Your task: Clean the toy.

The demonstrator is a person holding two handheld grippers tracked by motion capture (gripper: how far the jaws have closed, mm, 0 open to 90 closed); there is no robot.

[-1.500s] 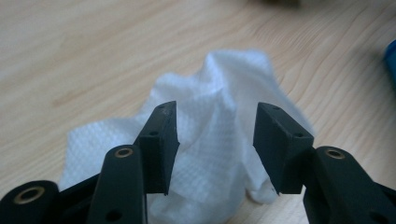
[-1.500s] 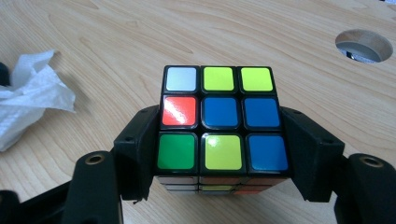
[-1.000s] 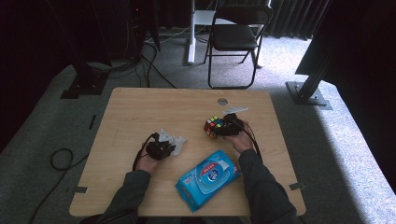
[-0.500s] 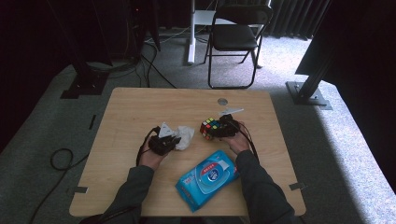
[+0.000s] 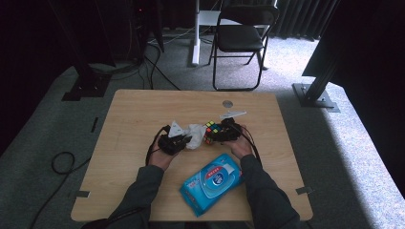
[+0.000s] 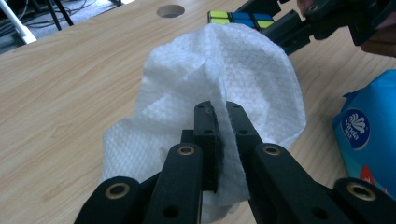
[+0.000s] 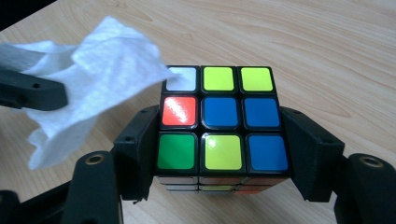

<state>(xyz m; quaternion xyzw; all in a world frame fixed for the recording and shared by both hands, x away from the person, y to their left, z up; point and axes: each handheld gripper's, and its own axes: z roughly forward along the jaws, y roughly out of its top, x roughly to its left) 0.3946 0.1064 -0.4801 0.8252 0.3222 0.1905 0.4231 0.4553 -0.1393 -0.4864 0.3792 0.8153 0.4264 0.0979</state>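
A white wet wipe (image 6: 224, 84) hangs bunched from my left gripper (image 6: 220, 114), whose jaws are shut on its lower edge. In the high view this left gripper (image 5: 184, 141) sits just left of the table's middle, with the wipe (image 5: 195, 134) at its tip. My right gripper (image 7: 215, 126) is shut on a scrambled puzzle cube (image 7: 219, 116), one jaw on each side. The wipe (image 7: 88, 88) reaches the cube's top left corner and seems to touch it. In the high view the cube (image 5: 211, 131) is right beside the wipe, held in the right gripper (image 5: 216, 134).
A blue pack of wet wipes (image 5: 212, 179) lies on the wooden table (image 5: 133, 114) near the front edge, between the forearms. A round hole (image 5: 228, 103) is in the table's far side. A folding chair (image 5: 239, 38) stands beyond the table.
My left gripper has carried the wipe up and to the right, until it reaches the cube. The right gripper with the cube has shifted slightly left toward it.
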